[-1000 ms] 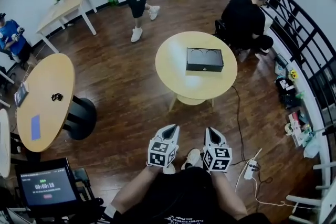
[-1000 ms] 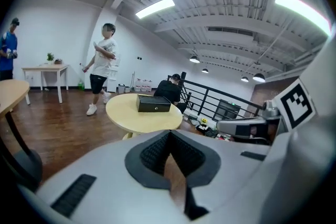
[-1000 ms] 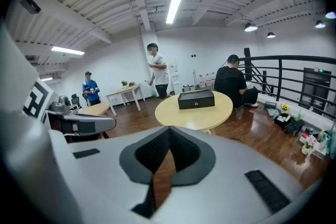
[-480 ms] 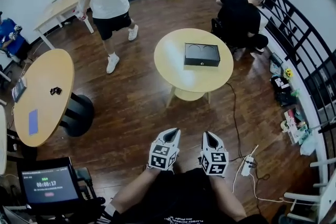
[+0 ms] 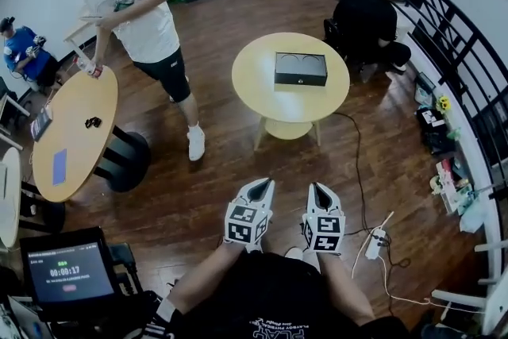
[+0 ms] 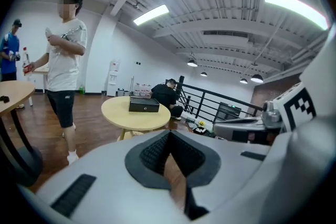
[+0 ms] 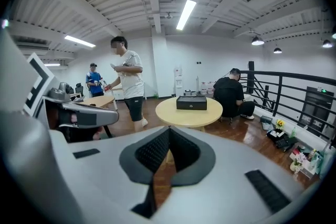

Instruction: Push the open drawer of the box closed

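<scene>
Both grippers are being held low and close to the body. The left gripper (image 6: 169, 136) is showing its ribbed pads pressed together at the tips, with only floor behind the slit below them, and the right gripper (image 7: 168, 134) is doing the same; neither is pinching anything.

The black box (image 5: 301, 68) is sitting near the middle of the round table (image 5: 258, 95), at about 12 o'clock from the grippers and well apart from them. Its front face with a small pull is turning toward the holder. From this far off I cannot tell whether the drawer is standing out or lying flush, so the scene is fitting two readings: the holder heading toward a box whose drawer is open, or standing back from one whose drawer is closed.

Either way, the care here is lying in the walking, not the hands:

- A person in a white shirt (image 5: 143, 20) is standing at about 10 o'clock beside another table, and a person in black (image 5: 365, 8) is crouching just beyond the round table at 1 o'clock, so the straight 12 o'clock lane is looking like the clear one.
- A cable (image 5: 357, 171) is running across the floor from the table's foot toward a power strip (image 5: 375, 238) at 3 o'clock; feet are better kept left of it.

My judgement is that the box is resting loose on a smooth top, so any shove on its front is likely sliding the whole box unless the far side is being steadied.
</scene>
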Motion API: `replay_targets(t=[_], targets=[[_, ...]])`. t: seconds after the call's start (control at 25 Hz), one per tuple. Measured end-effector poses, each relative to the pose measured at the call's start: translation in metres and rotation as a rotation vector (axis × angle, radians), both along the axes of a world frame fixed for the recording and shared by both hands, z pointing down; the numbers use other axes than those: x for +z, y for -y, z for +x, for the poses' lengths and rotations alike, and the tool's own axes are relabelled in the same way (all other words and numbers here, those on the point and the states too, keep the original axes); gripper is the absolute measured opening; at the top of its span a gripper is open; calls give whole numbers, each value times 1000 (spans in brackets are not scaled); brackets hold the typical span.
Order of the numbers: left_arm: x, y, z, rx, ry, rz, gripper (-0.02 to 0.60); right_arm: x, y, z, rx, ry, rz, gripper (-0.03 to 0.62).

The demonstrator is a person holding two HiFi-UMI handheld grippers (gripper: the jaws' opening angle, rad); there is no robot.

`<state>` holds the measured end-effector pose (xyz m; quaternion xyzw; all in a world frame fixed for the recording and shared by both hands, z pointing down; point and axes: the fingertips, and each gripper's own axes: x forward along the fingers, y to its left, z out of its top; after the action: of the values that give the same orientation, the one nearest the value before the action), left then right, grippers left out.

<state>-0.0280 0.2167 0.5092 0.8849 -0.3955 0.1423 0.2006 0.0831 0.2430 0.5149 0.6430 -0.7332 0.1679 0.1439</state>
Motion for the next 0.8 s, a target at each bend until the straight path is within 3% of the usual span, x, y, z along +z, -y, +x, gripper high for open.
replay_targets(t=[0.48,0.8], targets=[[-9,-26,0,-79,15,36,-3,-28,-20,-4,-71,-53,82,5],[-16,-30,-3,-83,30,50,-3,-37,-23,-16,-114,-9,114,5]])
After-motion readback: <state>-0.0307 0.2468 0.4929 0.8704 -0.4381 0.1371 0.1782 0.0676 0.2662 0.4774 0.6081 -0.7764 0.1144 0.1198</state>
